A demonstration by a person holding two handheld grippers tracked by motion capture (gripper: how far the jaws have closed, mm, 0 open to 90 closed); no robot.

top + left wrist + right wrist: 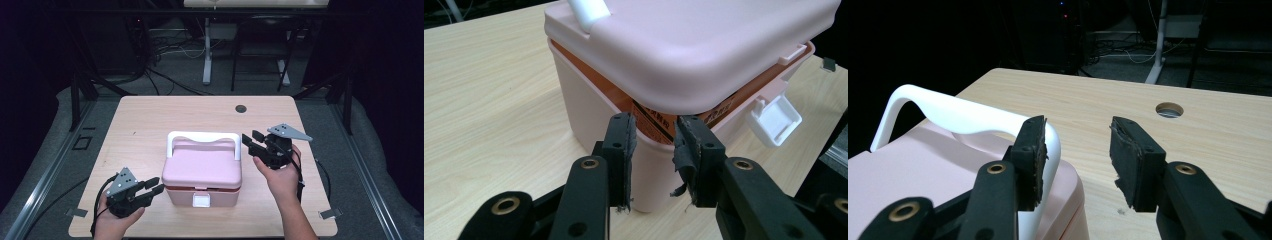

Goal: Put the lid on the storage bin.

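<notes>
one pink box [202, 172], two grippers beside it, left [156, 186] and right [251, 139], both with fingers apart.

The left claw [156, 186] sits at lower left, jaws parted; the right claw [251, 139] is at centre right, jaws wide.

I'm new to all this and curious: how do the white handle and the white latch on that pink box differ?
The handle is a long arched bar lying across the rear of the pink box's lid; the latch is a small squarish flap low on the front wall. The right gripper is open near the handle's end; the left gripper is open at a front corner beside the latch. Both are white plastic.
</notes>
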